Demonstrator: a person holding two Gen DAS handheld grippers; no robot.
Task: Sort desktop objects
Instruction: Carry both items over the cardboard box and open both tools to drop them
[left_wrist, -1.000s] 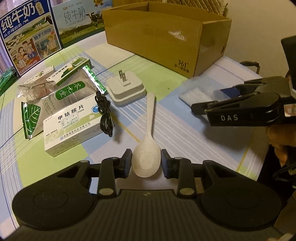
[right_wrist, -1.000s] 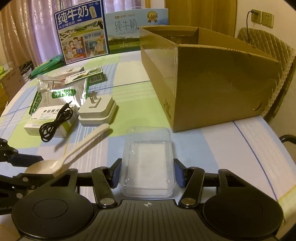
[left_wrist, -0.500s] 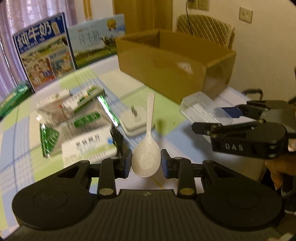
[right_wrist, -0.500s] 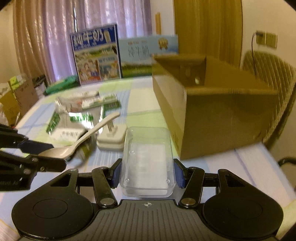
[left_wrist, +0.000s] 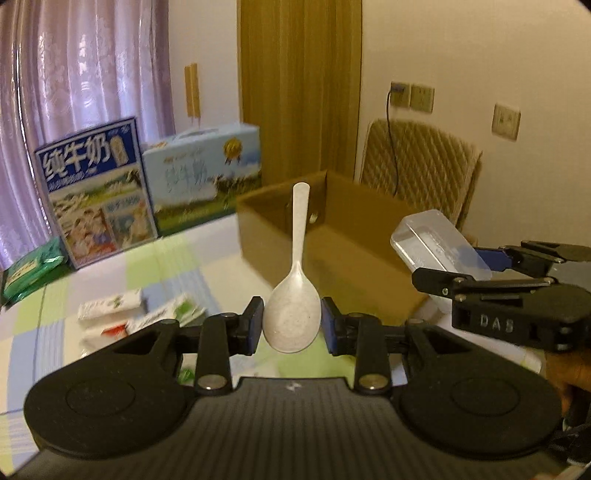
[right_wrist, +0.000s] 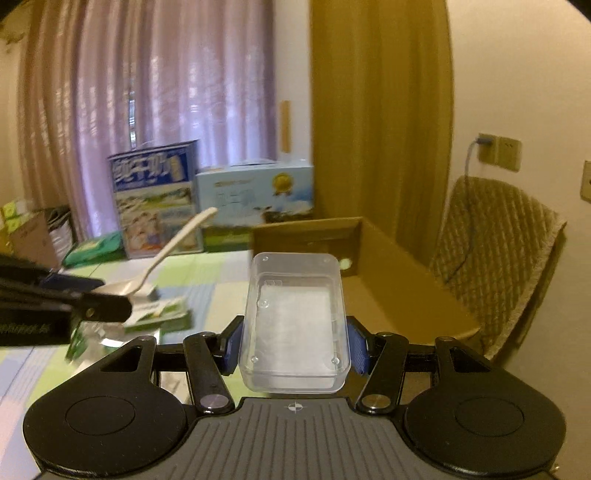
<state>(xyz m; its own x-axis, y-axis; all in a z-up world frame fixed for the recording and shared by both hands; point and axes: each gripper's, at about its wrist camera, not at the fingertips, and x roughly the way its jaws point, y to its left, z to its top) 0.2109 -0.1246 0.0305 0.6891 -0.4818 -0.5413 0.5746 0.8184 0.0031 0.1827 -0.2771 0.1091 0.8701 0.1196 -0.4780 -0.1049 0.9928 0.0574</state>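
Above the checked tablecloth (left_wrist: 110, 273), at the left, small packets (left_wrist: 110, 308) lie scattered near two milk cartons (left_wrist: 99, 195) standing at the far edge. Next along, the left gripper (left_wrist: 291, 326) is clamped on the bowl of a white spoon (left_wrist: 293, 317), which is clear of the table with its handle pointing up and forward toward the open cardboard box (left_wrist: 332, 236). To the right, the right gripper (right_wrist: 293, 349) is closed on a clear plastic case (right_wrist: 295, 321), also held in the air, just short of the box's near wall (right_wrist: 399, 295). Both things look to be mid-carry, so the step in hand seems to be bringing them to the box. The next move probably calls for getting each one over the rim before the fingers let go, the long spoon handle clearing the wall first.
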